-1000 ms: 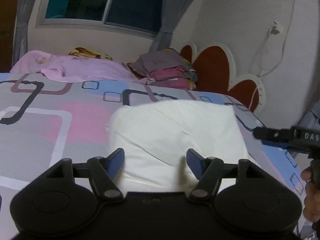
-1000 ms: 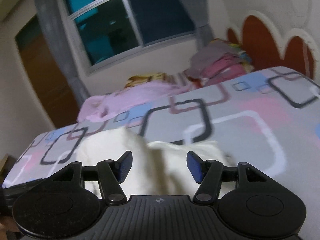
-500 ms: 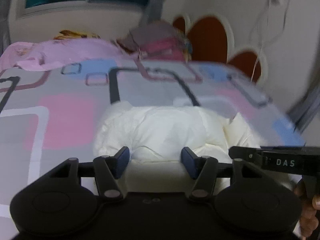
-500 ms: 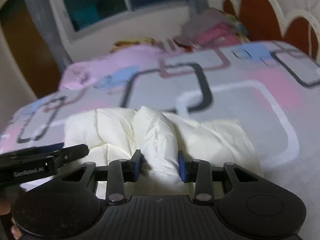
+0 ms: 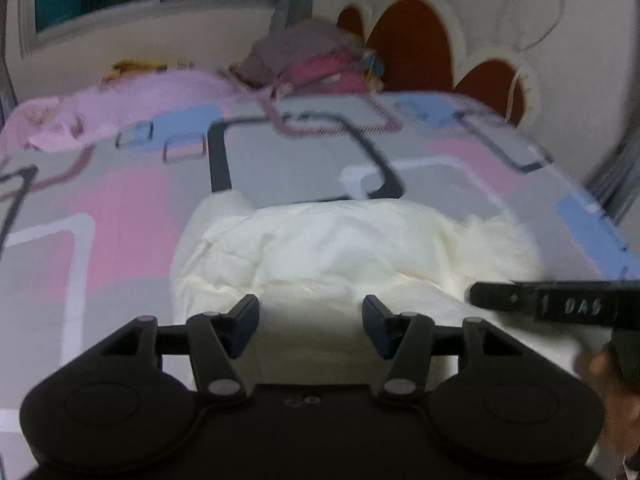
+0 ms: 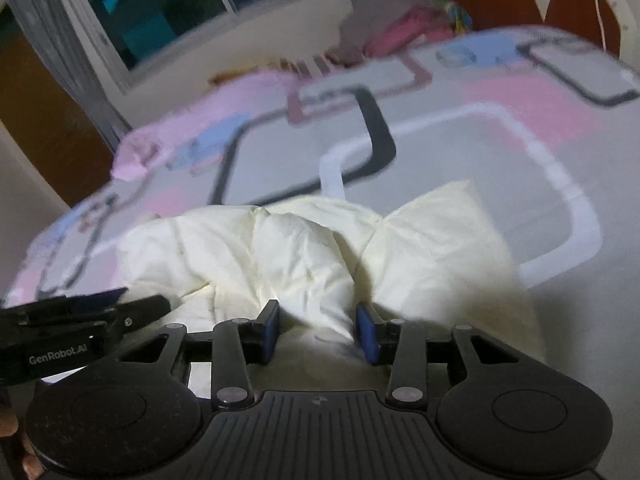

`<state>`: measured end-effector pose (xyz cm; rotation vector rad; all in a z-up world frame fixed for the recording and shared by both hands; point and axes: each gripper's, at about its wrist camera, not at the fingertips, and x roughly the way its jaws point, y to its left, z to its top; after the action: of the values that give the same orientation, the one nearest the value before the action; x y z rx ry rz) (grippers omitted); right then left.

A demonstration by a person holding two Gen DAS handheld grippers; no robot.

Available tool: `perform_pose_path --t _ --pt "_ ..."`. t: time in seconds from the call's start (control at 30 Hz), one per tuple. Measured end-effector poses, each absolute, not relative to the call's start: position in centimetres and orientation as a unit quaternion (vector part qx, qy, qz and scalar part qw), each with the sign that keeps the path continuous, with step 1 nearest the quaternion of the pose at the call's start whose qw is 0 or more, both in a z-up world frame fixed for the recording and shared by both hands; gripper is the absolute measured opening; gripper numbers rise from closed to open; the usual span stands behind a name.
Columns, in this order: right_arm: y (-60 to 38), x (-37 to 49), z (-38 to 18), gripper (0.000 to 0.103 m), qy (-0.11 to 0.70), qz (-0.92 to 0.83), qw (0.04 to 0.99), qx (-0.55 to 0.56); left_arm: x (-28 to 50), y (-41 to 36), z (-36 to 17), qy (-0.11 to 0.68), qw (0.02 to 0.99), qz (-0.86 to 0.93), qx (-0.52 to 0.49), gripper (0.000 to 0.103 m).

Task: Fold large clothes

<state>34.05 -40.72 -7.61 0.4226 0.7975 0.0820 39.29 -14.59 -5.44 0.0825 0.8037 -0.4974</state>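
Note:
A cream padded garment (image 5: 340, 240) lies bunched on the bed, with puffy ridges across its middle (image 6: 288, 252). My left gripper (image 5: 310, 322) hovers low over its near edge, jaws apart, with flat cloth below and nothing pinched. My right gripper (image 6: 319, 334) sits at the near edge too. Its jaws are opening, and a narrow ridge of the garment runs between the blue pads (image 6: 366, 338) without being pressed. Each gripper shows in the other's view: the right one (image 5: 552, 306) at the right, the left one (image 6: 80, 320) at the left.
The bed sheet (image 5: 120, 216) is grey with pink, blue and black squares. A pink blanket (image 5: 120, 108) and a stack of folded clothes (image 5: 312, 60) lie at the far side. A red and white headboard (image 5: 412, 44) stands behind. A hand (image 5: 608, 384) holds the right gripper.
Both grippers came lower and closer to the garment, which went from a smoother mound to a bunched heap. The right jaws narrowed around a ridge, then widened again.

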Motion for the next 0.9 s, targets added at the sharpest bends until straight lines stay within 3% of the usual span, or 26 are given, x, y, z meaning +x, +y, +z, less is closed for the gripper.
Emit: perform_pose_path --t 0.17,0.33,0.57,0.9 --pt "-41.9 27.7 -5.5 0.055 0.39 0.061 0.901 0.18 32.6 -13.0 -3.3 0.376 0.885 -0.275 0.009 0.055" --pt "-41.3 24.3 -8.2 0.055 0.436 0.071 0.883 0.159 28.5 -14.5 -5.7 0.386 0.876 -0.285 0.045 0.055" --pt "-40.4 23.3 -13.1 0.055 0.429 0.08 0.885 0.164 27.7 -15.6 -9.2 0.404 0.872 -0.259 0.096 0.057" --pt "-41.3 22.1 -9.3 0.056 0.403 0.082 0.897 0.162 27.4 -16.0 -7.5 0.401 0.879 -0.238 0.096 0.058"
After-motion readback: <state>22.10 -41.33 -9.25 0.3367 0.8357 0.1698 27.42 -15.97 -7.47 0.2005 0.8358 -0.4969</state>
